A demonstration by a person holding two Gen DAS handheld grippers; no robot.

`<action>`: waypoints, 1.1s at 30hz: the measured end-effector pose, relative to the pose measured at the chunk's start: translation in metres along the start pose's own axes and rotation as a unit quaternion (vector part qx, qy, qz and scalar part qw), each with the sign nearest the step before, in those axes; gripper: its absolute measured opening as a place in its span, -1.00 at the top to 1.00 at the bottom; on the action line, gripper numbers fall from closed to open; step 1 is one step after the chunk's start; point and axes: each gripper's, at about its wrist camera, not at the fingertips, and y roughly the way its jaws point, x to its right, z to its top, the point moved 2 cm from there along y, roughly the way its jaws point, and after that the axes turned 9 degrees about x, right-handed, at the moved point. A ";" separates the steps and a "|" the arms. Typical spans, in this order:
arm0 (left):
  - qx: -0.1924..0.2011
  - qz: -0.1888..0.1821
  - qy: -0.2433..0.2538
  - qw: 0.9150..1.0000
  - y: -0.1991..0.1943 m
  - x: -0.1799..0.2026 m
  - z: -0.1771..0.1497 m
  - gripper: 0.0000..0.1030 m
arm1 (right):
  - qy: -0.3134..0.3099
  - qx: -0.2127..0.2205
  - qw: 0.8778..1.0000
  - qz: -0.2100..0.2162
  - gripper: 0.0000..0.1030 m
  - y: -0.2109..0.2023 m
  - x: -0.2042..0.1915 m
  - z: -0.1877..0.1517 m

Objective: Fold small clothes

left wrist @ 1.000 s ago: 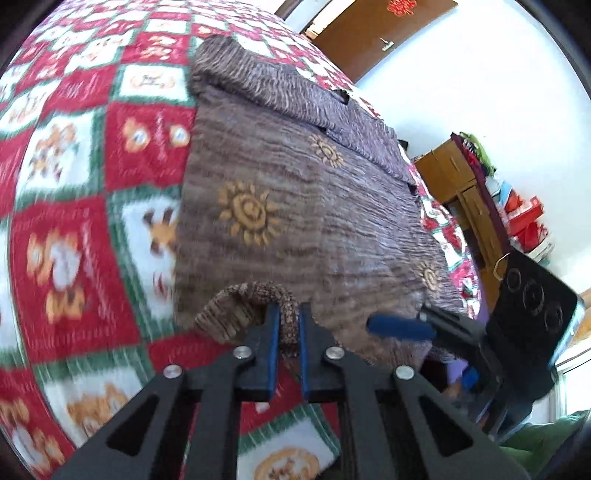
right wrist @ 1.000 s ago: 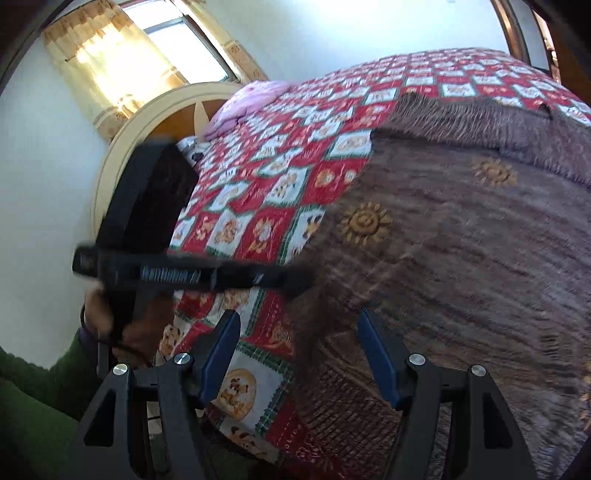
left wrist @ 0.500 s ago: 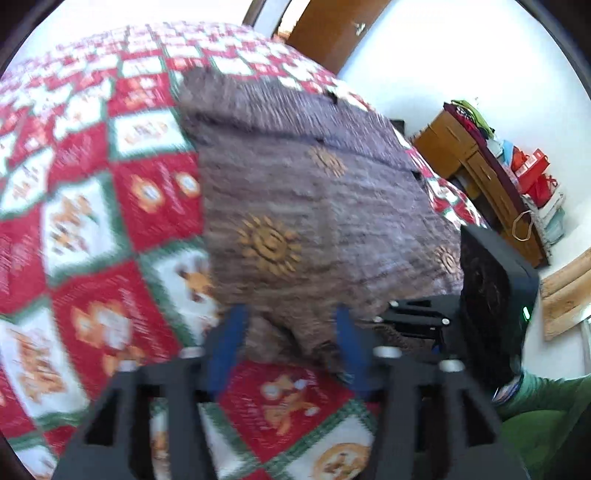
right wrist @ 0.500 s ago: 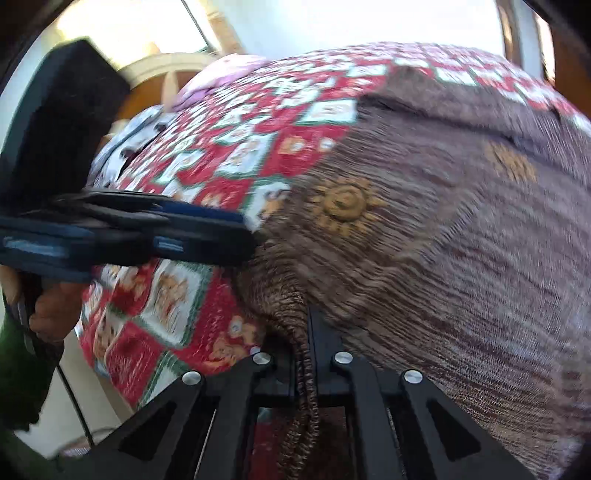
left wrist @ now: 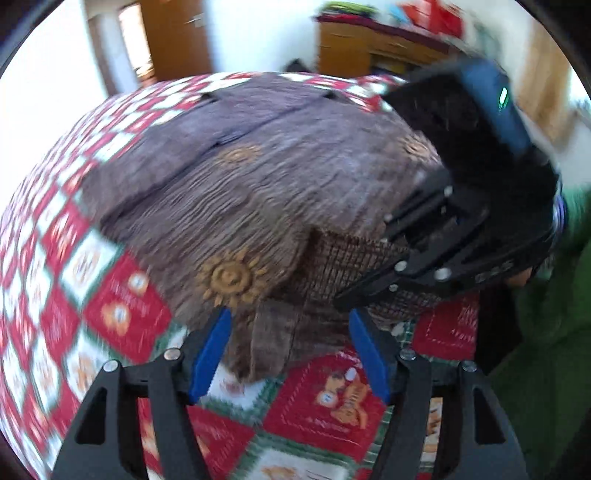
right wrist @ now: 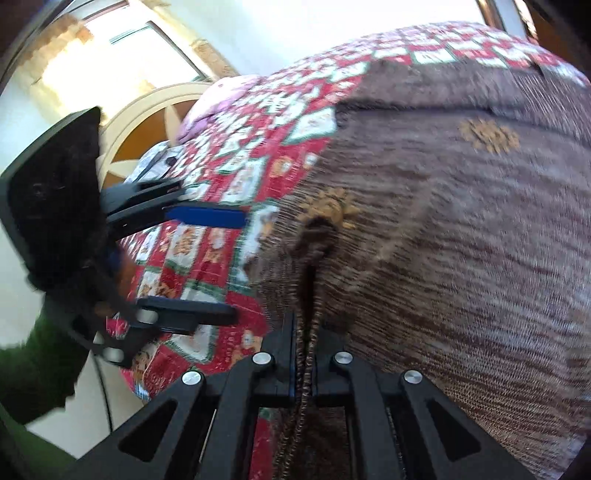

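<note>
Bedroom with white walls, a wooden door (left wrist: 173,33) and a wooden dresser (left wrist: 373,48) at the back in the left wrist view; a curtained window (right wrist: 96,51) and an arched cream headboard (right wrist: 147,110) in the right wrist view. Bed covered by a red, green and white patchwork quilt (left wrist: 122,314), with a pink pillow (right wrist: 218,99) near the headboard. Spread flat on the quilt: a brown-purple knitted sweater (left wrist: 258,184) with orange sun motifs, one sleeve laid across its far part.

Right tool (right wrist: 303,354): pinched tight on the sweater's ribbed hem at the near edge, knit bunched into a fold between the pads and hanging below them. Same grip seen from the left wrist view, right tool (left wrist: 354,299) clamped on the lifted hem.

Left tool (left wrist: 290,350): blue pads spread wide, nothing gripped, a flap of the sweater's near corner lying between them without touching either. In the right wrist view, left tool (right wrist: 236,262) beside the sweater's left edge, above the quilt. Green sleeve (right wrist: 33,369) behind it.
</note>
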 end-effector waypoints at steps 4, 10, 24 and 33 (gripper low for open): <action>0.021 -0.058 0.071 0.996 -0.005 0.011 0.009 -0.36 | -0.067 0.003 0.998 0.013 0.90 -0.015 -0.018 0.012; 0.017 -0.119 0.098 0.988 -0.001 0.022 0.011 -0.32 | -0.126 0.012 0.991 0.034 0.91 -0.036 -0.028 0.027; 0.035 -0.118 -0.096 0.988 0.008 -0.005 -0.011 0.80 | 0.043 0.070 0.996 0.033 0.06 -0.106 0.032 0.032; 0.096 -0.112 -0.184 0.972 0.005 -0.008 -0.028 0.80 | 0.175 0.131 0.963 -0.157 -0.01 -0.267 0.113 -0.029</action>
